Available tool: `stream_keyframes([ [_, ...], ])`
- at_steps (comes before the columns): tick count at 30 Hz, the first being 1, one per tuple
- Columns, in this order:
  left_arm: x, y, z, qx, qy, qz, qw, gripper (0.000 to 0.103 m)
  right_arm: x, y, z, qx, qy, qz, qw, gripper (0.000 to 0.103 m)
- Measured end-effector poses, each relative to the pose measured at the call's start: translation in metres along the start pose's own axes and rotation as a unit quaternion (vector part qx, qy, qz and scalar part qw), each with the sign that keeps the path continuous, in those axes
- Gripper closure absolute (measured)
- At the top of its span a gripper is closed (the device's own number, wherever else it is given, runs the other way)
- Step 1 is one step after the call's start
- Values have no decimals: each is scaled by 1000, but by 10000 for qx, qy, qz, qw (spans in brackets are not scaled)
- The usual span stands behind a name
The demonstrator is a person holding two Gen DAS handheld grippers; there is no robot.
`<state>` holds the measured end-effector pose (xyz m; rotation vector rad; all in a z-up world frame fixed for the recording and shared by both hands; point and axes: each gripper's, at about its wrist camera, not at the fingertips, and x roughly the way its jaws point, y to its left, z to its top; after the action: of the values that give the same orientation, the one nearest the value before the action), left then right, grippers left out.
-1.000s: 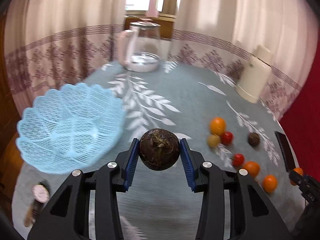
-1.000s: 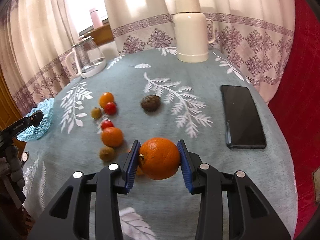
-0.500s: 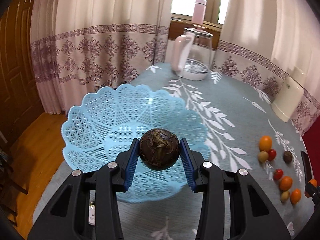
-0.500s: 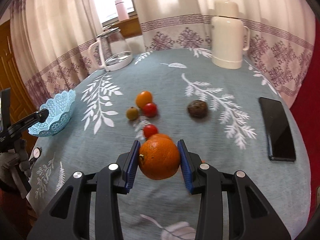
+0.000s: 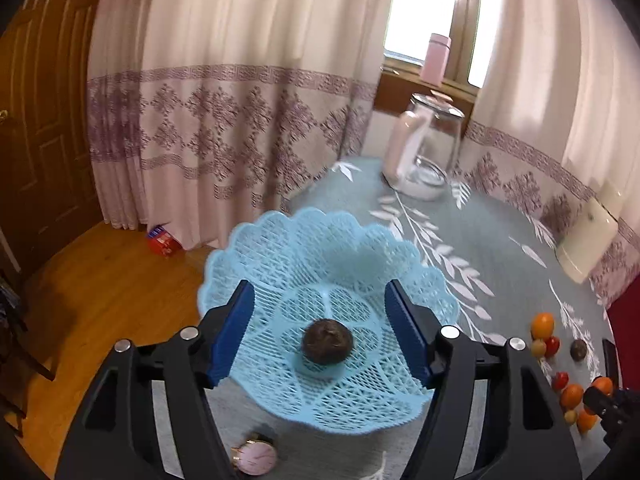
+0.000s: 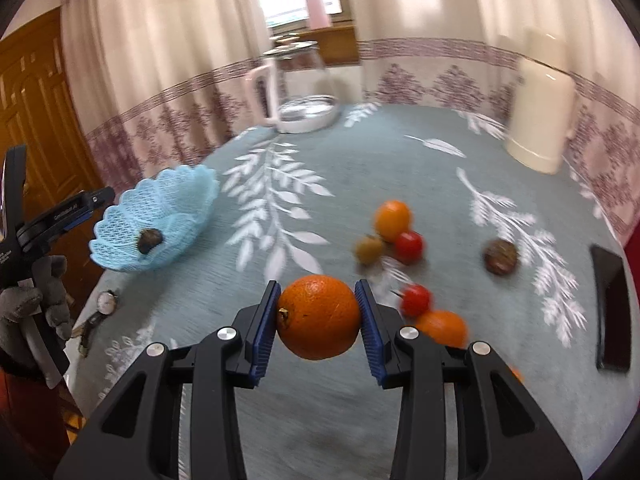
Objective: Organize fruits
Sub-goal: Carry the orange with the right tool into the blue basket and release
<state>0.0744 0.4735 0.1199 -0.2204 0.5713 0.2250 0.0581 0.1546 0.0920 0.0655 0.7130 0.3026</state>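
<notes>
The left gripper [image 5: 320, 332] hangs with its blue-padded jaws spread wide above the pale blue lattice plastic basket [image 5: 280, 248], which sits at the left edge of the tabletop [image 6: 400, 152] covered in grey-green cloth with white leaf prints; a dark brown wrinkled round fruit [image 5: 327, 341] lies loose on the basket's floor, touching neither pad; the right gripper [image 6: 319, 320] is clamped on a large round orange [image 6: 319, 317], held clear above the near part of the tabletop; toward the middle of the cloth lie a smaller orange citrus [image 6: 393, 220], a yellow-green small fruit [image 6: 369, 249] and a red cherry tomato [image 6: 409, 246] bunched together, with a second dark brown fruit [image 6: 500, 257] apart toward the right edge; another red tomato [image 6: 416, 299] and another orange [image 6: 442, 326] lie just beyond the right pad; a glass kettle with a pale pink handle [image 6: 298, 88] and a cream thermos jug [image 6: 540, 120] stand along the far edge; a black phone [image 6: 610, 316] lies at the right edge; a pink-faced wristwatch [image 5: 256, 457] rests by the basket at the near left edge.
</notes>
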Motion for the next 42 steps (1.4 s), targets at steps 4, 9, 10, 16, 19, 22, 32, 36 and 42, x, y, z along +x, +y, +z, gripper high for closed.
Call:
stream_keyframes([
  [4, -11, 9, 6, -20, -179, 110, 9998, 28, 11, 32, 22, -255, -79, 295, 9992, 64],
  [9, -23, 18, 14, -89, -347, 161, 9992, 23, 35, 78, 46, -474, -42, 750, 9960, 64],
  [10, -26, 21, 16, -122, -387, 169, 9990, 23, 42, 88, 51, -494, -8, 844, 9952, 64],
  [16, -34, 31, 21, -251, -484, 183, 9983, 21, 78, 132, 62, -622, 172, 991, 9930, 64],
  [19, -35, 34, 23, -301, -517, 214, 9980, 20, 95, 143, 63, -634, 283, 981, 9928, 64],
  [22, -36, 37, 24, -360, -524, 188, 9978, 19, 105, 150, 63, -624, 351, 964, 9928, 64],
  [32, -38, 33, 23, -393, -542, 188, 9976, 12, 107, 140, 62, -382, 259, 954, 9944, 49],
  [36, -39, 32, 23, -390, -561, 179, 9975, 7, 94, 132, 62, -272, 120, 926, 9953, 46],
  [42, -46, 27, 24, -406, -635, 106, 9971, 4, 74, 126, 58, -218, -144, 837, 9962, 36],
])
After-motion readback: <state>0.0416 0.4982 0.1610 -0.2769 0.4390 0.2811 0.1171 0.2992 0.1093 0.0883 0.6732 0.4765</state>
